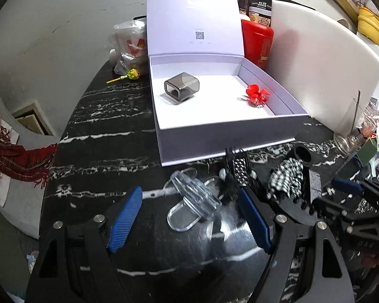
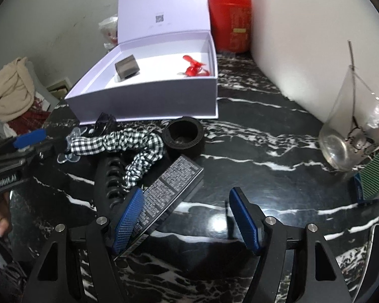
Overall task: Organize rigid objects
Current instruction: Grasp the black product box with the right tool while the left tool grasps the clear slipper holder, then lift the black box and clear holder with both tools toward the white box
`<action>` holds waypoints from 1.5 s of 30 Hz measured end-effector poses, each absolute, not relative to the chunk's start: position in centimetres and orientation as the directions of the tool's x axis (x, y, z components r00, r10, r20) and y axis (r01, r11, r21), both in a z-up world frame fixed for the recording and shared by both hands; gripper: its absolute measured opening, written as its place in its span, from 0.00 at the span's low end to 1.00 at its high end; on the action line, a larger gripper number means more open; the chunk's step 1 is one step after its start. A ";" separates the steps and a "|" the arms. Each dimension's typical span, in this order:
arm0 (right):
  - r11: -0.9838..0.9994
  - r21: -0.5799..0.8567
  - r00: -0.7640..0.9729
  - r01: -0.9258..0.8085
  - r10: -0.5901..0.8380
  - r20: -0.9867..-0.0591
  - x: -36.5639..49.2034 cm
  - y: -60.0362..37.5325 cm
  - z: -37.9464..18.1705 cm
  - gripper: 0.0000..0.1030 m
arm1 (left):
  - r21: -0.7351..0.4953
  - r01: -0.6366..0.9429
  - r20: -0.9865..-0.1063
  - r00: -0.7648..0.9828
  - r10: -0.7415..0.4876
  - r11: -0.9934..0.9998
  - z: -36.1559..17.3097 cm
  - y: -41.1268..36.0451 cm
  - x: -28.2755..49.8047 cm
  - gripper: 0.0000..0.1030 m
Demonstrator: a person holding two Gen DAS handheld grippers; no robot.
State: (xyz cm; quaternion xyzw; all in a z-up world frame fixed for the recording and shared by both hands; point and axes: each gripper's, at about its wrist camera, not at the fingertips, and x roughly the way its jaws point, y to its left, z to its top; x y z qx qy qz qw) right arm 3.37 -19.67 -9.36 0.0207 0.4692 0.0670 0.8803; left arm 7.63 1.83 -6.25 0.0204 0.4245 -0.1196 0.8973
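**Both tools wide above the clutter**

A clear plastic piece (image 1: 192,197) lay on the black marble table (image 1: 108,151) before the open white box (image 1: 214,126), between the left tool's (image 1: 189,219) wide jaws, untouched. The right tool (image 2: 187,219) gaped beside a black printed box (image 2: 169,192).

Two small items lie apart in the open box (image 1: 227,126), clutter (image 1: 240,174) before it on the table (image 1: 101,151)

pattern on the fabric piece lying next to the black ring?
Black-and-white check on the fabric piece, beside the black ring; clearest in the right wrist view.
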 end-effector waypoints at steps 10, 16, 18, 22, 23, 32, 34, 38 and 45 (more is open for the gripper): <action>0.977 0.182 0.506 -0.111 0.213 -0.835 4.3 -19.7 -10.0 0.69 | -0.089 0.223 -0.791 0.577 -0.205 0.971 -7.6 2.2 9.2 0.61; 0.983 0.142 0.511 -0.117 0.182 -0.840 4.7 -19.0 -10.1 0.70 | -0.139 0.219 -0.808 0.540 -0.238 0.966 -8.7 2.2 10.2 0.53; 0.986 0.121 0.513 -0.115 0.163 -0.843 4.7 -19.0 -10.1 0.70 | -0.133 0.221 -0.810 0.538 -0.235 0.966 -8.7 1.9 10.3 0.50; 0.990 0.075 0.516 -0.120 0.127 -0.847 4.5 -19.2 -10.1 0.58 | -0.100 0.236 -0.806 0.551 -0.218 0.967 -8.7 1.5 10.2 0.48; 0.991 0.058 0.517 -0.124 0.114 -0.848 4.4 -19.3 -10.1 0.52 | -0.100 0.238 -0.806 0.551 -0.219 0.966 -8.7 1.5 10.2 0.48; 0.991 -0.010 0.530 -0.136 0.064 -0.846 2.2 -20.3 -10.0 0.26 | -0.060 0.248 -0.810 0.554 -0.193 0.967 -8.5 1.6 8.4 0.48; 0.990 -0.009 0.532 -0.142 0.069 -0.844 1.6 -20.4 -10.0 0.25 | -0.058 0.255 -0.813 0.549 -0.194 0.965 -8.5 1.6 7.9 0.48; 0.986 -0.002 0.545 -0.169 0.092 -0.833 0.2 -20.3 -10.0 0.25 | -0.061 0.273 -0.818 0.537 -0.205 0.960 -8.5 1.8 6.5 0.48; 0.975 0.015 0.547 -0.223 0.138 -0.825 -1.8 -19.5 -10.0 0.25 | -0.108 0.306 -0.828 0.499 -0.256 0.946 -8.5 1.6 4.1 0.48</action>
